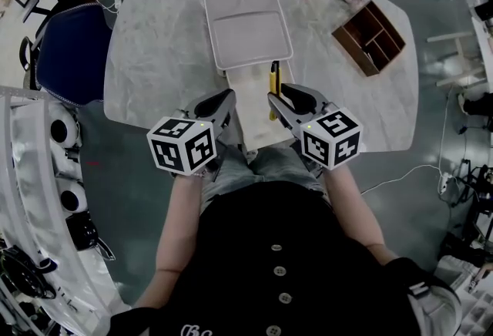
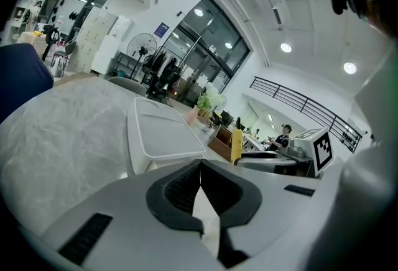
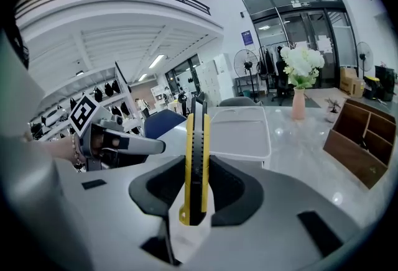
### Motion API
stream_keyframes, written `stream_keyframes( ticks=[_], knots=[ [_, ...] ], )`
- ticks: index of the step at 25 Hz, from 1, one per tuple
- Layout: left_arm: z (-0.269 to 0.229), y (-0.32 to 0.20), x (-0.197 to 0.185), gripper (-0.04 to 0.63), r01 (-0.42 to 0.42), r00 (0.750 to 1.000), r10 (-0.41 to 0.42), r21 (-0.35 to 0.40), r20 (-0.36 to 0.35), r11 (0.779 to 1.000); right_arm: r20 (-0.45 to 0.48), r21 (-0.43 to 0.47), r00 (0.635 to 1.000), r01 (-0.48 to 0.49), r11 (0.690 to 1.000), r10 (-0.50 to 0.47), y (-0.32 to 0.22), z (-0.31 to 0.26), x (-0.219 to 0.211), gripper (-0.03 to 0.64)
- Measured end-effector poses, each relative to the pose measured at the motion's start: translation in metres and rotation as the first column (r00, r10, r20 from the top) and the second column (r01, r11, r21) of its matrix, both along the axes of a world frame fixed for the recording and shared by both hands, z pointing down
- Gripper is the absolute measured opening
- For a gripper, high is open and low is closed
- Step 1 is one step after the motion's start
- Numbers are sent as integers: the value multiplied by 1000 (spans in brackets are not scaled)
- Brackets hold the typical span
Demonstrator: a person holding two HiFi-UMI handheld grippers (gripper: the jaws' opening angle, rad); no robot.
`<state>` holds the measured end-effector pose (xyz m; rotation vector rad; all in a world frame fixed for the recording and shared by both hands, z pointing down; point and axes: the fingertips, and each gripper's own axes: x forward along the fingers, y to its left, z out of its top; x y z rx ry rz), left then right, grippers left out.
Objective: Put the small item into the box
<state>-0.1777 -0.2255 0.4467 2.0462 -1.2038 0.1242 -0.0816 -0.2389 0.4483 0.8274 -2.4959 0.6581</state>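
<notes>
Yellow utility knife: in the left gripper view I get only its upper length, the lower end behind the right gripper. Box: far part under the white lid, near end behind the left gripper, interior unreadable to me. Wooden organizer: cut off by the right gripper view's right edge

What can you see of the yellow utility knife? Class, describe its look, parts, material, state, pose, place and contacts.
The utility knife is a slim, long tool with a yellow, plastic-looking body, a black strip down its middle and a small loop at its near end. It points away along the right gripper, whose dark pads clamp its two sides. It is held off the surface, close by the white box.
</notes>
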Motion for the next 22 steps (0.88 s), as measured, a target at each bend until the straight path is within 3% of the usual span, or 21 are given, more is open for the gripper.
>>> stream_keyframes(
  ticks=[9, 22],
  knots=[
    [11, 1, 0, 18, -23, 999, 23, -23, -30, 999, -24, -30, 1000, 2, 1000, -3, 1, 12, -2, 120],
    [30, 4, 8, 18, -38, 998, 35, -54, -58, 998, -134, -75, 991, 20, 997, -30, -6, 38, 2, 120]
  ],
)
